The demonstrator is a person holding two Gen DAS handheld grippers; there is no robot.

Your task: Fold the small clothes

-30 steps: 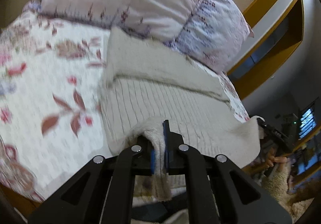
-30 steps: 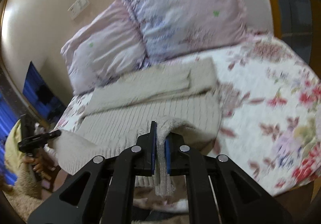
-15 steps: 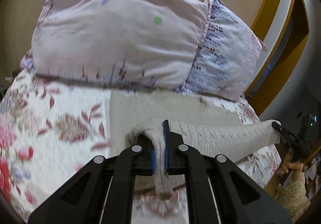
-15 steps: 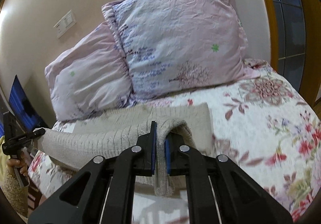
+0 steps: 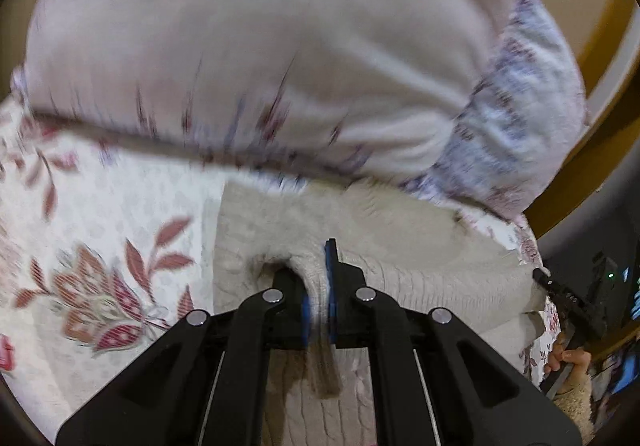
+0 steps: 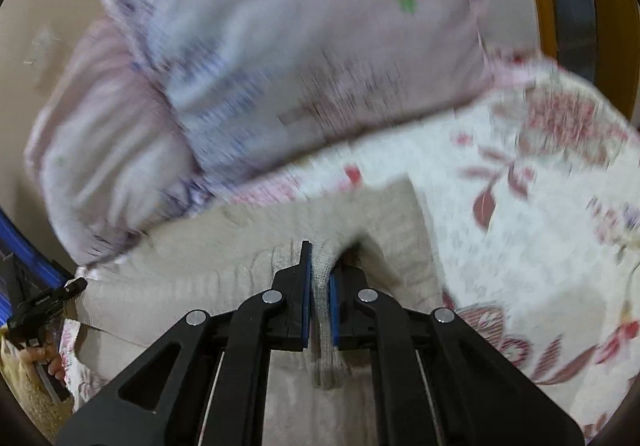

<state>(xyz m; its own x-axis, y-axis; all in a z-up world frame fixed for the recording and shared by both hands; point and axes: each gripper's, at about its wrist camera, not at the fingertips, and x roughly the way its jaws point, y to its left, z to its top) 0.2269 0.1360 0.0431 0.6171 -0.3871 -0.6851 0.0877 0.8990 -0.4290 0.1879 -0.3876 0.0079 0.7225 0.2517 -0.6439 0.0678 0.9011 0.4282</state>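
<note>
Both grippers clamped on the hem of a beige knit sweater over a bed.

The left gripper (image 5: 318, 294) has its blue-padded jaws pressed together on a pinched fold of the beige knit sweater (image 5: 420, 242), with a short tail of the knit hanging below the pads. The right gripper (image 6: 320, 296) is clamped the same way on another fold of the sweater (image 6: 224, 246). The sweater lies spread on the floral bedspread (image 5: 100, 214), its far edge close under two pink pillows (image 5: 260, 54), and the stretch of knit between the two grips is lifted off the bed. In the left wrist view the right gripper (image 5: 560, 296) shows at the sweater's right edge with a hand (image 5: 570, 360) below it. Both views are blurred.
</note>
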